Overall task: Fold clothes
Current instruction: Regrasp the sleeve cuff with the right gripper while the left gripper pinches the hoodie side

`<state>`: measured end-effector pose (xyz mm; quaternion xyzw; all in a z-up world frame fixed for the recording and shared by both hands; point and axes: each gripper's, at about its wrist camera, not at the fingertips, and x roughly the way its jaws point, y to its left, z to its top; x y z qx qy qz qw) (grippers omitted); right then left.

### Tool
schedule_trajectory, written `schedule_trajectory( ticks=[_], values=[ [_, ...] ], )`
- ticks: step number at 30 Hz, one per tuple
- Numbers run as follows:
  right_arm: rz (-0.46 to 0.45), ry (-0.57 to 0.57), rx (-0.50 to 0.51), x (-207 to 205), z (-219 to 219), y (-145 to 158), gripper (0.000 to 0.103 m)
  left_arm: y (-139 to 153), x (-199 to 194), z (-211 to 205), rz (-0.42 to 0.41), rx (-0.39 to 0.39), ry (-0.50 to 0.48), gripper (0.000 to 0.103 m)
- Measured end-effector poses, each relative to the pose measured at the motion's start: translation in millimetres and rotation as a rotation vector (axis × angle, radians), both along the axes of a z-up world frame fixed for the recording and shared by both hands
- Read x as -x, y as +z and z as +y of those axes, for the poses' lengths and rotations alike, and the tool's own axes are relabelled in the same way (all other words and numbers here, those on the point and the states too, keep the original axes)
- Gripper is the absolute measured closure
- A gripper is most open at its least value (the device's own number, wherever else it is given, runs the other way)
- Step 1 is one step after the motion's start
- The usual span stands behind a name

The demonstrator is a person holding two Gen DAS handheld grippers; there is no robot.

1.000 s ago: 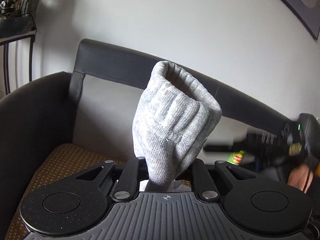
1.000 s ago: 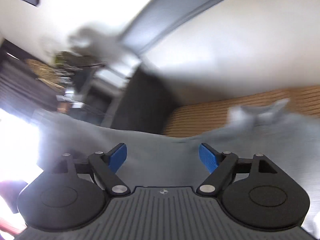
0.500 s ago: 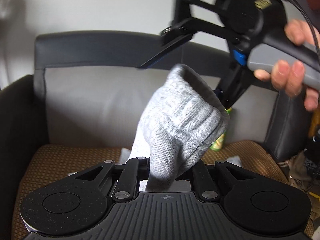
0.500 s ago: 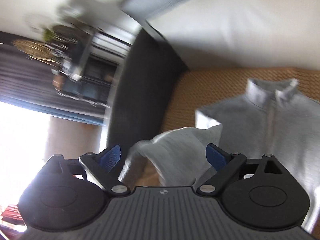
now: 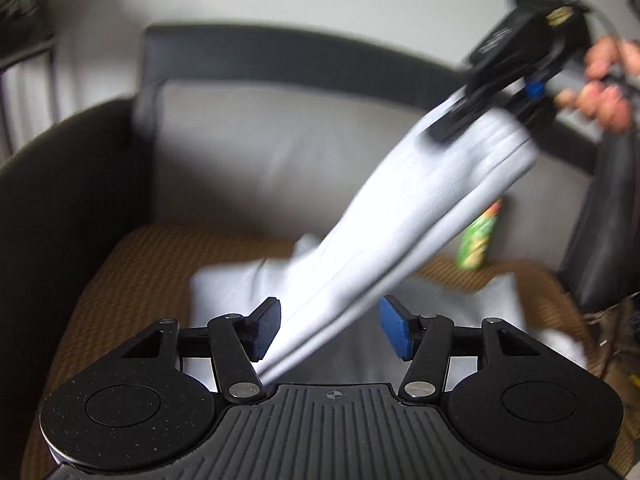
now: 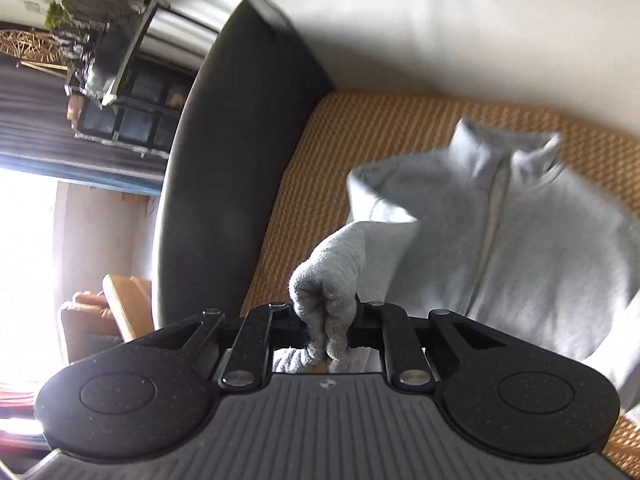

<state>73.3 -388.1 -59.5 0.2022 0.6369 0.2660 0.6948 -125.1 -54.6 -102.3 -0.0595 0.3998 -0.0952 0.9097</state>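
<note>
Now, step: the sleeve passes from one gripper to the other.
Right gripper (image 6: 326,330): jaws have just closed, pinching the cuff (image 6: 326,300).
Left gripper (image 5: 328,330): jaws have just opened; sleeve (image 5: 400,236) runs between them, not pressed.
Sweater (image 6: 520,240): flat on the sofa seat (image 6: 360,128).
Advice: draw the left away first, then lay the sleeve across the chest without dragging the body.

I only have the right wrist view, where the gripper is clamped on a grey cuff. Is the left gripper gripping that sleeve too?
Observer: No. The left gripper is open, its jaws having just been opening. The sleeve passes between its blue pads unpinched.
Operator: Where does the sleeve go from there?
Observer: Up and right to the right gripper, whose jaws have just closed on the cuff.
Operator: Anything else nearby?
Observer: A green snack can stands at the back of the seat cushion.
</note>
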Motion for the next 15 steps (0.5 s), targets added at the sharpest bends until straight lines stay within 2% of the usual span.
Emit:
schedule_trajectory(
  ticks=[3, 5, 9, 12, 15],
  values=[
    [0.000, -0.041, 0.014, -1, -15, -8, 0.086, -43, 9, 18, 0.103, -0.091, 0.088, 0.032],
    [0.021, -0.073, 0.008, 1, -24, -16, 0.086, -79, 4, 21, 0.192, -0.143, 0.100, 0.033],
    [0.031, -0.104, -0.004, 5, -35, -21, 0.086, -133, -1, 30, 0.299, -0.227, 0.169, 0.033],
    [0.023, -0.104, -0.004, 7, -41, -20, 0.086, -158, -2, 49, 0.366, -0.228, 0.247, 0.033],
    [0.018, -0.108, 0.002, 7, -45, -20, 0.086, -177, -10, 62, 0.409, -0.204, 0.285, 0.032]
  ],
)
